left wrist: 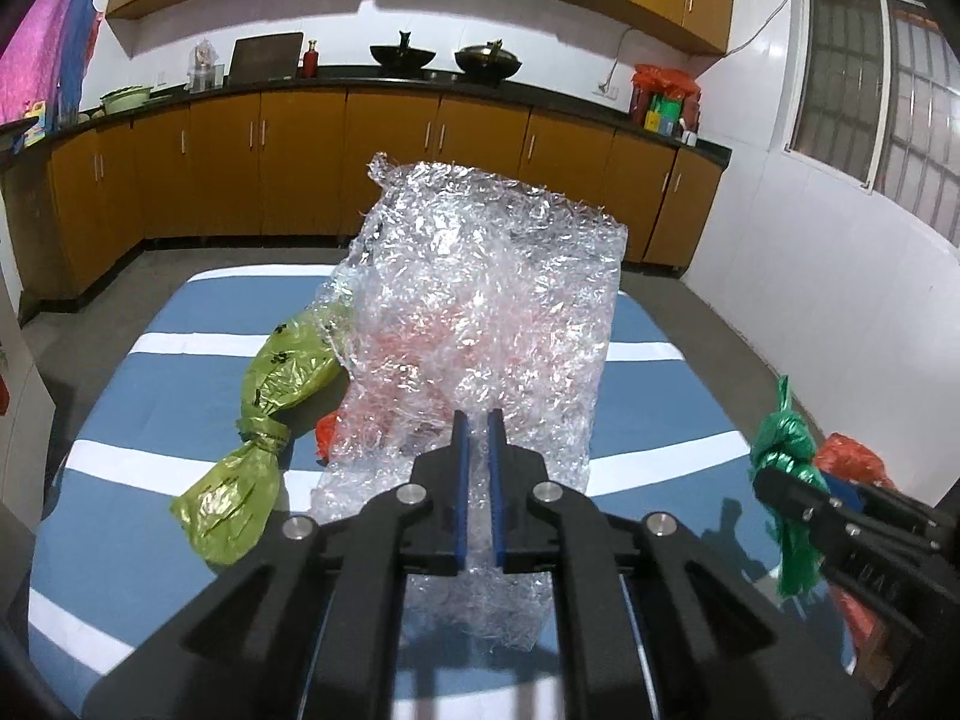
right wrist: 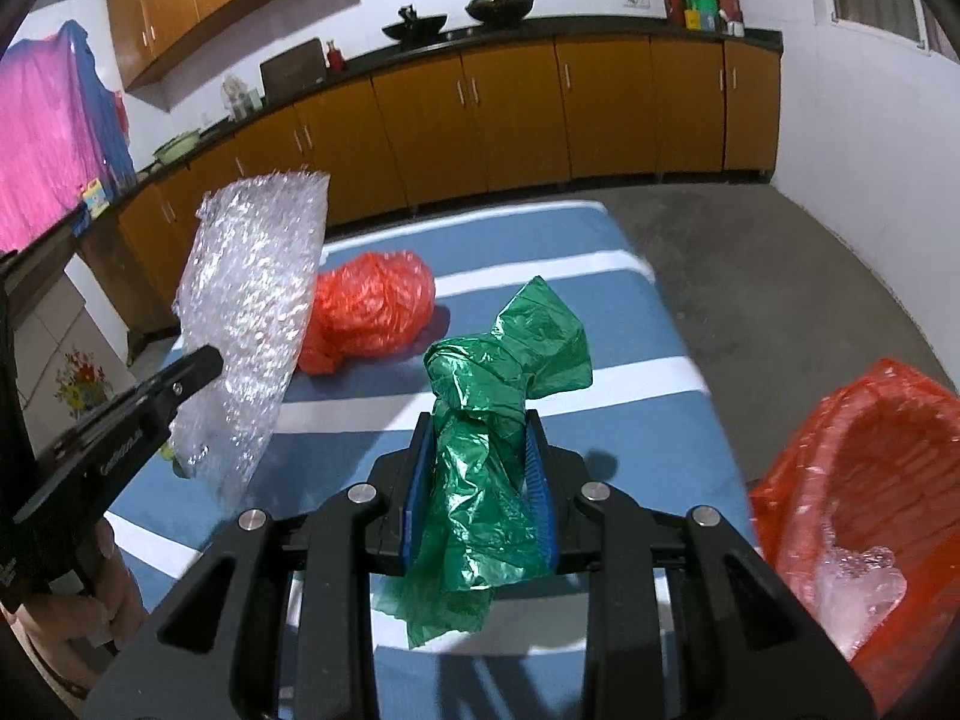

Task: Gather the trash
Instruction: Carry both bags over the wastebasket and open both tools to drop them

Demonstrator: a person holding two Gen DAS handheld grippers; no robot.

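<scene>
My left gripper [left wrist: 478, 420] is shut on a sheet of clear bubble wrap [left wrist: 480, 312], held up above the blue-and-white striped table [left wrist: 150, 396]. The same bubble wrap [right wrist: 252, 312] hangs at the left of the right wrist view, with the left gripper [right wrist: 207, 360] clamped on it. My right gripper [right wrist: 480, 426] is shut on a knotted green plastic bag [right wrist: 486, 414], lifted off the table; it also shows at the right edge, the green bag [left wrist: 783, 468]. A yellow-green knotted bag [left wrist: 264, 420] and a crumpled red bag [right wrist: 372, 306] lie on the table.
A bin lined with a red bag [right wrist: 870, 480], some clear plastic inside, stands off the table's right side. Wooden cabinets [left wrist: 390, 162] with a dark counter run along the far wall. Grey floor surrounds the table [right wrist: 648, 438].
</scene>
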